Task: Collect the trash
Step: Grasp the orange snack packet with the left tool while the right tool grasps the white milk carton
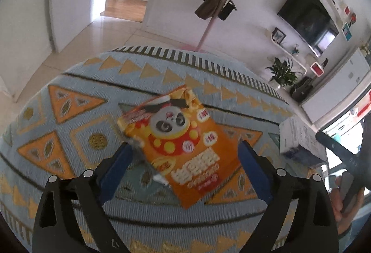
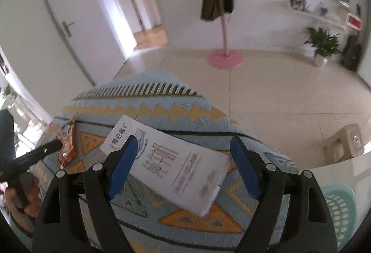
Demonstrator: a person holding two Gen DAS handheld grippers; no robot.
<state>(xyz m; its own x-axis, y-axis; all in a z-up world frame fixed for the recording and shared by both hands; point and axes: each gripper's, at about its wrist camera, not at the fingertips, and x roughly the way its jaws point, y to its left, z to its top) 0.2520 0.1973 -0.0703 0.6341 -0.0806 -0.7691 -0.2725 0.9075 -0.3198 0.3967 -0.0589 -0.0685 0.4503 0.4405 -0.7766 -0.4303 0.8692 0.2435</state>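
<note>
My left gripper (image 1: 183, 155) fills the bottom of its own camera's view, its two blue pads spread wide and gripping nothing. Between them, on the patterned blue and orange rug (image 1: 76, 127), lies an orange snack bag (image 1: 178, 137) printed with a panda; its lower end sits in the gap between the pads while its crumpled top points away from me, and neither pad presses on it. My right gripper (image 2: 180, 164) also stands released, blue pads well apart. A white printed leaflet (image 2: 167, 164) lies flat on the rug between them, angled across the gap, and I cannot tell whether its corners touch the pads. Each camera catches the other side only at its edge: the left view shows the leaflet as a pale sheet at far right, with a hand (image 1: 345, 197) around a dark handle beside it; the right view shows the snack bag as a small orange scrap at far left, just past a dark finger of the left gripper and the hand holding it. Only the right view shows a teal slotted basket (image 2: 340, 211) at lower right, off the rug, and a beige object (image 2: 345, 144) on the tiled floor. Further off, both views show a pink coat stand (image 2: 223, 30) with dark bags hanging, a potted plant (image 2: 323, 43), a wall television (image 1: 308, 16) and an open doorway.
</note>
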